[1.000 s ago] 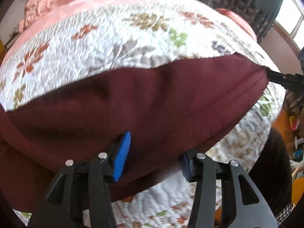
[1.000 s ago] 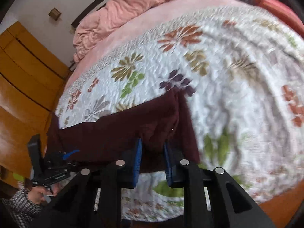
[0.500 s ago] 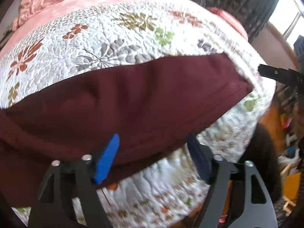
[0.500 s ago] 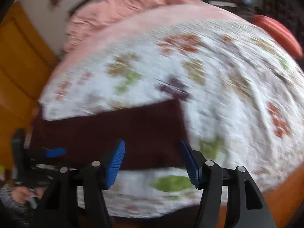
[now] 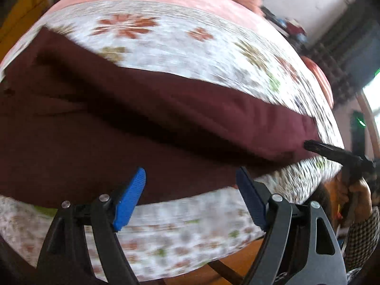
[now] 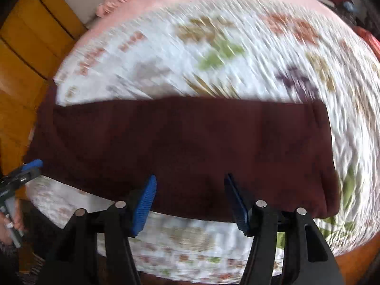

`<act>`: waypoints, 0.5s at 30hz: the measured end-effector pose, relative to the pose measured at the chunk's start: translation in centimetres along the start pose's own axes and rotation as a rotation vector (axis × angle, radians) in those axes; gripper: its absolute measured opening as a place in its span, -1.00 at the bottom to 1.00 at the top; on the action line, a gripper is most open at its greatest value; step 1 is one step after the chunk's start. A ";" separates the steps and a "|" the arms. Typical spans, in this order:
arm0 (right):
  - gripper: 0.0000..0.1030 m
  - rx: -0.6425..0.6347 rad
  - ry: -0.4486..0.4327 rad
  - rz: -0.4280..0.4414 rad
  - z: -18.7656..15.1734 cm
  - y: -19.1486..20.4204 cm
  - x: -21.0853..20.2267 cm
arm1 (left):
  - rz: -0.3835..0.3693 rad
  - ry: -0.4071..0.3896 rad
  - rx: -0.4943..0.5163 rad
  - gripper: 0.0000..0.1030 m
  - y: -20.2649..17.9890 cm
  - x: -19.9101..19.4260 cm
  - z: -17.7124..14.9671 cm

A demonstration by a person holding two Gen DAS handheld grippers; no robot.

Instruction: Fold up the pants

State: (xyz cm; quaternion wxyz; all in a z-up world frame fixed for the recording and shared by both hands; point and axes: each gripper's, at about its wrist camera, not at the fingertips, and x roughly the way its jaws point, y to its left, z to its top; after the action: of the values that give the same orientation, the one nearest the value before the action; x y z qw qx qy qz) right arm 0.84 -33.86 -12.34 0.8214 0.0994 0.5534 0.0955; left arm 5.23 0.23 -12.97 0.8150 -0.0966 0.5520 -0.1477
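Pants point(image 6: 185, 147): dark maroon, lying as one long horizontal band on the flower-patterned quilt point(image 6: 237, 54) of the bed, close to its near edge. In the right wrist view the band fills the middle of the frame from the left edge to the right third. Its upper and lower edges run fairly straight and its right end is squared off. In the left wrist view the same pants point(image 5: 142, 123) run from the left edge down toward the right, with a long soft ridge along the middle.

Left claw point(image 5: 190, 199): spread wide, blue pads apart, nothing between them. It hangs over the lower edge of the cloth at the bottom centre of its own frame.

Right claw point(image 6: 190, 201): likewise spread, holding nothing, poised at the lower edge of the band at bottom centre. In the left wrist view its dark tip appears at the right, at the far end of the garment; we cannot tell from there whether it touches the cloth.

Progress, in our judgement: the legs appear already laid one upon the other lengthwise, since only a single band shows. What remains is the crosswise folding, bringing one end over toward the other, perhaps twice, and smoothing the ridge. Both views are blurred, so finer creases and the waistband end cannot be identified.
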 end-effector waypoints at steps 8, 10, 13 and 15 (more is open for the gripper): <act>0.59 -0.396 -0.041 0.220 1.8 16.6 0.6 | 0.063 0.008 -0.119 0.75 6.5 -3.3 7.9; 0.60 -0.494 -0.017 0.189 1.6 19.5 2.8 | 0.107 0.034 -0.124 0.75 7.5 -3.1 9.9; 0.58 -0.539 0.050 0.169 1.8 21.0 6.2 | 0.156 0.076 -0.136 0.75 9.1 -2.6 11.9; 0.24 -0.545 0.086 0.153 1.8 20.8 7.8 | 0.164 0.112 -0.153 0.75 10.2 -2.0 13.6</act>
State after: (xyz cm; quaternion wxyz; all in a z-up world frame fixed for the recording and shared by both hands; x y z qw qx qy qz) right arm 4.40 -11.88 -13.00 0.7839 -0.0878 0.5326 0.3067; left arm 18.49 10.38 -9.46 0.7823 -0.1047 0.6126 -0.0431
